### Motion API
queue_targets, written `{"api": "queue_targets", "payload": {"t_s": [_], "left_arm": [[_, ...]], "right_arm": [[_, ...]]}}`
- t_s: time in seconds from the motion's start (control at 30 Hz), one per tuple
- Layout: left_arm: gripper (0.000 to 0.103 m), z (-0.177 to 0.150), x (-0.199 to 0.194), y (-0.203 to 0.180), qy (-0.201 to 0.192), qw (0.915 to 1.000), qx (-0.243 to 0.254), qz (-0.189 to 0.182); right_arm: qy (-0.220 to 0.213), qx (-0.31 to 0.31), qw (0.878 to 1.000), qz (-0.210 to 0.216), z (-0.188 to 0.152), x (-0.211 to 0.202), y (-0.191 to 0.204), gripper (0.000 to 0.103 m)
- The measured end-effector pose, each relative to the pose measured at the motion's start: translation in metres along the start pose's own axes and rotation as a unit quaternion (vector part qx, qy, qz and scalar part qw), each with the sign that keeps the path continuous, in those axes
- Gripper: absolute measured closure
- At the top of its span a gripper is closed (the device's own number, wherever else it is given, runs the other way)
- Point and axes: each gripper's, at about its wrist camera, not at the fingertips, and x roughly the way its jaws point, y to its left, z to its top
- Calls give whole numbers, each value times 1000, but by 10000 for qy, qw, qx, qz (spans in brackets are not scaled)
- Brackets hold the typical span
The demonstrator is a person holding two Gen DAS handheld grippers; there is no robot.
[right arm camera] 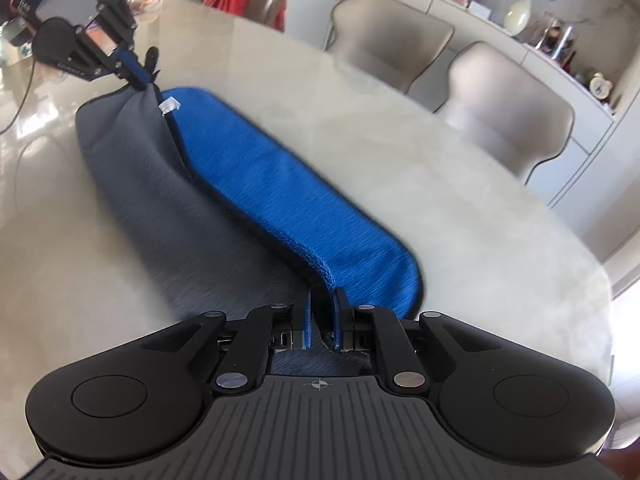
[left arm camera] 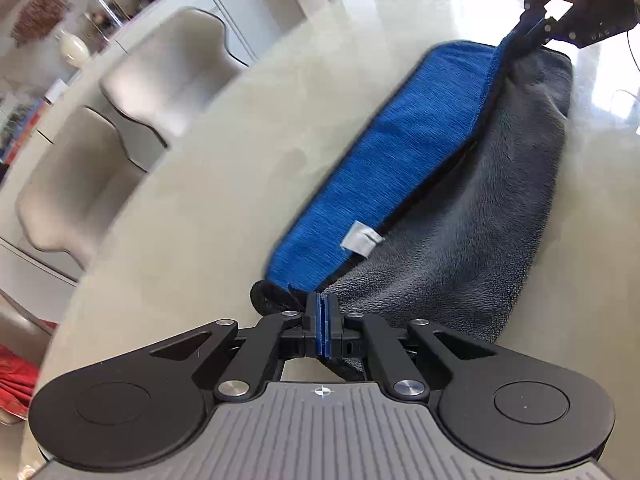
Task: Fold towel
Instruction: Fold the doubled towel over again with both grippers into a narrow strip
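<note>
Towel (left arm camera: pixel 420 152) edge between both grippers' fingers (right arm camera: pixel 307 312) (blue side up)

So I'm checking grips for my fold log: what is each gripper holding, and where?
Both hold the blue-and-grey microfibre towel by its lifted black-trimmed edge: left gripper pinches one end corner, right gripper the opposite end.

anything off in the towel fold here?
Mostly fine. The towel has its blue flap only partly over the grey side, edge wavy. The white tag sticks out at the seam. Both grippers pinch opposite ends.
</note>
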Motion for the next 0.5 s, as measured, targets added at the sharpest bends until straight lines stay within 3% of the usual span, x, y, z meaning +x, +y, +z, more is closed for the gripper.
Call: {"api": "queue_targets", "payload": {"t_s": [0.5], "left_arm": [[103,7,12,9,-8,9990,-398,216]], "right_arm": [[251,-41,9997,2,27,46,-27,93]]}}
